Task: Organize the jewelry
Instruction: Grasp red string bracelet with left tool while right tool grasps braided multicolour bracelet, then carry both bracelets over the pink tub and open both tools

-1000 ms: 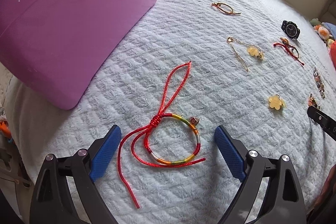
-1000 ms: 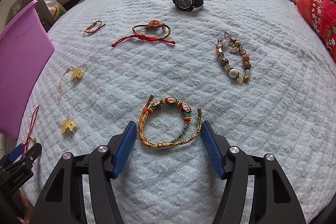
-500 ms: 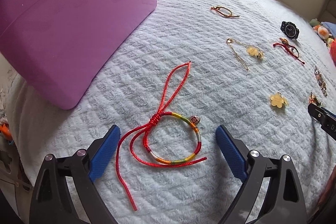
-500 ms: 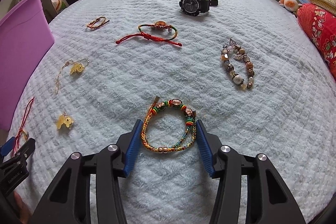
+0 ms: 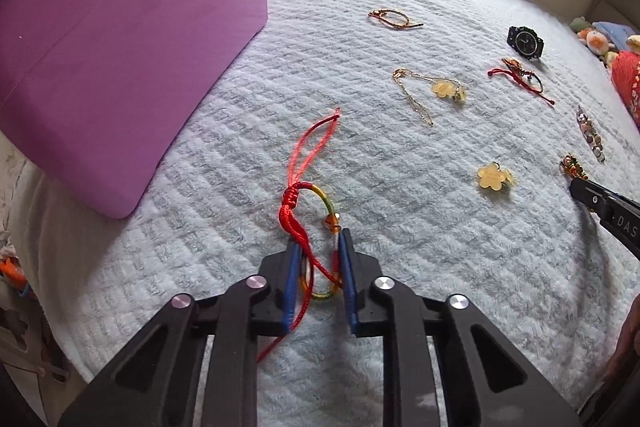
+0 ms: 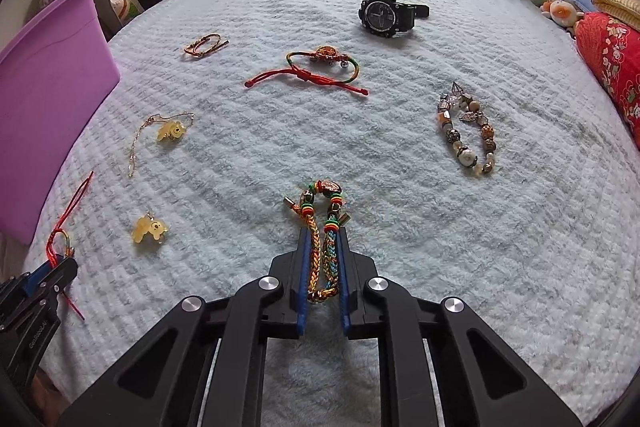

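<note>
The left claw is closing its blue pads on the red cord bracelet, whose rainbow-wrapped loop is squashed narrow between them; its knot and two thin cord tails run forward over the bed, a quilted, fleecy pale-blue cover. The right claw is likewise closing on the braided bracelet, a plaited orange, green and blue cord pinched into a long flat loop, its beaded end and metal caps poking out past the fingertips.

Loose on the bed lie a chunky black watch, a bead bracelet of stone and metal pieces, a second red cord bracelet, a thin brown cord loop, a fine gold chain with a yellow charm, and a single translucent yellow charm (bear-shaped, glossy).

A purple plastic bin with smooth walls stands at the bed's left edge, close beside the left claw. Open cover lies between the two claws and ahead of the right one.
</note>
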The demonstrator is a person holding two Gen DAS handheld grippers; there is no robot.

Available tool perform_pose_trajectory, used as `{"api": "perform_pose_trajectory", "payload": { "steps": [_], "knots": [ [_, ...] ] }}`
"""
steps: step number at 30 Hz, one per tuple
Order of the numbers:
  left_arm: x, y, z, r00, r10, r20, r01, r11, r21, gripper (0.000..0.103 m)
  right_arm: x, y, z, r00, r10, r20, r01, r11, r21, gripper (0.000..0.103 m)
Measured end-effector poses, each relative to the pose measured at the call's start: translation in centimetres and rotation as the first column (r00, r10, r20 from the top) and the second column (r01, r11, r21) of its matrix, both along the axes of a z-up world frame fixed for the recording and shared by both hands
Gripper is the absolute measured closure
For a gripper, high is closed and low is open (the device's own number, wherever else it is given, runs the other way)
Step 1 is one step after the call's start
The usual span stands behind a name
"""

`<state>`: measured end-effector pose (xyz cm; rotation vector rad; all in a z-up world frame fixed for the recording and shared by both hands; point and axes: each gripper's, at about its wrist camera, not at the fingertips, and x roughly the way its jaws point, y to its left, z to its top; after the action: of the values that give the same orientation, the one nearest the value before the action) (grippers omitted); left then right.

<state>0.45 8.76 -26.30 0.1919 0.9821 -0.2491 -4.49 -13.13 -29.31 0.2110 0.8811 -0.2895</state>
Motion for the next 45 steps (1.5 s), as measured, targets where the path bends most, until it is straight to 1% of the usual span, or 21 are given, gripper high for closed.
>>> {"api": "perform_pose_trajectory", "payload": {
  "steps": [3, 7, 12, 17, 21, 25, 28, 32, 35, 38, 45],
  "knots": [
    [0.6, 0.3, 0.5, 0.999, 0.006, -0.033, -0.007, 1.000, -0.025, 0.096, -0.7, 0.2, 0.6, 1.000, -0.008, 0.003, 0.008, 1.000, 0.012, 0.091],
    [0.6, 0.5, 1.9, 0.998, -0.003, -0.055, 0.001, 0.999, -0.051, 0.096, -1.5, 0.2, 2.0, 1.000, -0.030, 0.009, 0.030, 0.999, 0.040, 0.091],
    [0.1, 0.1, 5.1, 0.997, -0.041, -0.063, 0.036, 0.996, -0.082, 0.096, -2.5, 0.7, 4.8, 0.999, -0.047, 0.006, 0.046, 0.997, 0.066, 0.091],
    [-0.2, 0.1, 9.3, 0.996, -0.063, -0.071, 0.056, 0.994, -0.094, 0.096, -2.9, 2.0, 8.8, 0.999, -0.040, 0.002, 0.040, 0.994, 0.099, 0.091],
    [0.4, 0.5, 13.8, 0.994, -0.082, -0.071, 0.073, 0.989, -0.129, 0.096, -2.8, 3.9, 12.9, 0.999, -0.031, 0.022, 0.028, 0.992, 0.125, 0.091],
    [1.5, 1.2, 18.2, 0.993, -0.108, -0.044, 0.101, 0.986, -0.131, 0.096, -1.9, 5.9, 17.0, 0.998, -0.020, 0.059, 0.010, 0.986, 0.167, 0.091],
    [2.8, 2.5, 21.3, 0.994, -0.113, -0.016, 0.110, 0.985, -0.132, 0.096, -0.8, 7.7, 20.1, 0.995, -0.003, 0.098, -0.015, 0.984, 0.177, 0.091],
    [5.0, 4.7, 24.2, 0.995, -0.099, -0.004, 0.098, 0.987, -0.124, 0.096, 1.4, 10.3, 23.1, 0.990, 0.028, 0.139, -0.056, 0.978, 0.202, 0.091],
    [6.9, 6.9, 25.6, 0.998, -0.066, 0.000, 0.065, 0.992, -0.111, 0.096, 3.5, 12.5, 24.4, 0.985, 0.065, 0.159, -0.098, 0.972, 0.212, 0.091],
    [8.8, 9.6, 26.2, 1.000, -0.021, 0.005, 0.021, 0.995, -0.101, 0.096, 5.9, 15.0, 25.3, 0.978, 0.110, 0.176, -0.148, 0.964, 0.219, 0.091],
    [12.7, 15.6, 25.1, 0.998, 0.068, -0.001, -0.068, 0.995, -0.072, 0.096, 11.3, 22.0, 25.4, 0.956, 0.233, 0.177, -0.269, 0.937, 0.221, 0.091]
  ]
}}
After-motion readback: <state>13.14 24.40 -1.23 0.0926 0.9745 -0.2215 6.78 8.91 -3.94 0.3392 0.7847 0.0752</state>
